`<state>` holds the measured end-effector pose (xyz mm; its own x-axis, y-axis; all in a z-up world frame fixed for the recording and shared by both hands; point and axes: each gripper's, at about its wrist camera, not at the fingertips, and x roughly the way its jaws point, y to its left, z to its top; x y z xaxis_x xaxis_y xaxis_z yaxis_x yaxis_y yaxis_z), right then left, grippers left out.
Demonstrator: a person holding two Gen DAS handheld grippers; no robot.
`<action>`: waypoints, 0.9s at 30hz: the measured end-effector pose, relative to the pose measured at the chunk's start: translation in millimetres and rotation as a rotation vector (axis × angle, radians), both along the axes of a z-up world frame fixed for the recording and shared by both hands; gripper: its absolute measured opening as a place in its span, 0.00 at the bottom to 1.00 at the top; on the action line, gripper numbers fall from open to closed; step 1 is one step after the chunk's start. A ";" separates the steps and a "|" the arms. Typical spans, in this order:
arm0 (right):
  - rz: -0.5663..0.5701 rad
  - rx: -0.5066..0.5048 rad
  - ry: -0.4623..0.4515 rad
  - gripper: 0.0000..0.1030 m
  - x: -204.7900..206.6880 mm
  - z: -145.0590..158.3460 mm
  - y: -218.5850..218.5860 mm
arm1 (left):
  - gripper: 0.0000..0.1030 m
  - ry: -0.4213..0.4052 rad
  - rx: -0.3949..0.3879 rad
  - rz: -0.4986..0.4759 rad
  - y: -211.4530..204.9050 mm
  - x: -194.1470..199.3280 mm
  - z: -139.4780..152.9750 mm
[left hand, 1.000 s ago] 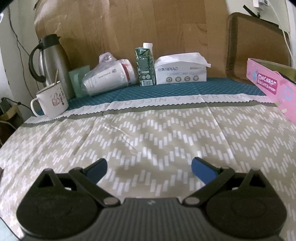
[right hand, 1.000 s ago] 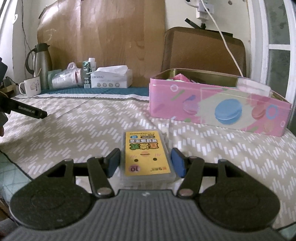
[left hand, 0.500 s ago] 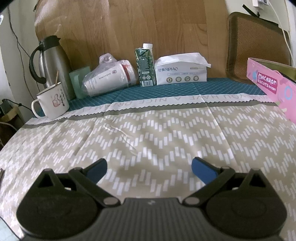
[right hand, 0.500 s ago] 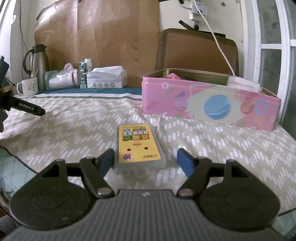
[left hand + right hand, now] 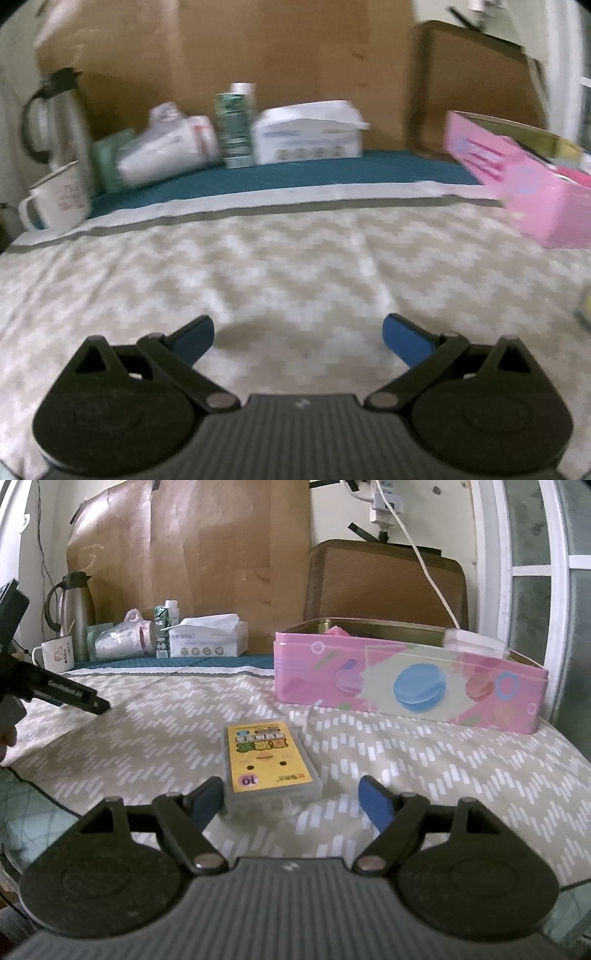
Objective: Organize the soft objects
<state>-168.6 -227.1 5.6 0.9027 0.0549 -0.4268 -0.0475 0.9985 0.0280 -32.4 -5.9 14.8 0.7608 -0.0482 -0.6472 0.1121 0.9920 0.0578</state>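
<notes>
Surface: chevron-patterned cloth (image 5: 424,760) over the desk.
Tissue pack (image 5: 267,762): lies flat, near the pink macaron tin (image 5: 410,681).
Right gripper (image 5: 290,803): jaws spread, pack released since a second ago.
Left gripper (image 5: 297,338): jaws spread, empty.
Risk: slippery wrapper may squirt out when pinched.

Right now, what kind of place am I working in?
Probably a home dining or side table, not a lab: a patterned tablecloth, a thermos jug with an enamel mug, a tissue box and a pink macaron biscuit tin.
</notes>
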 end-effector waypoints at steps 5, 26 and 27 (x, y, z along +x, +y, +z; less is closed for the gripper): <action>-0.006 0.005 -0.018 0.84 -7.2 -2.9 -1.9 | 0.98 0.052 -0.055 -0.149 -32.1 2.3 3.4; 0.023 -0.015 -0.083 0.57 -14.6 -6.5 3.6 | 0.57 0.170 -0.173 -0.737 -151.9 -35.8 8.6; 0.000 -0.016 -0.097 0.57 -16.1 -6.5 2.0 | 0.54 0.199 -0.199 -0.768 -152.9 -37.4 10.2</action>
<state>-184.7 -225.1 -0.9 0.9398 0.0489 -0.3383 -0.0495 0.9988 0.0070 -69.8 -158.8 25.0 0.3403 -0.6379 -0.6909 0.7543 0.6239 -0.2045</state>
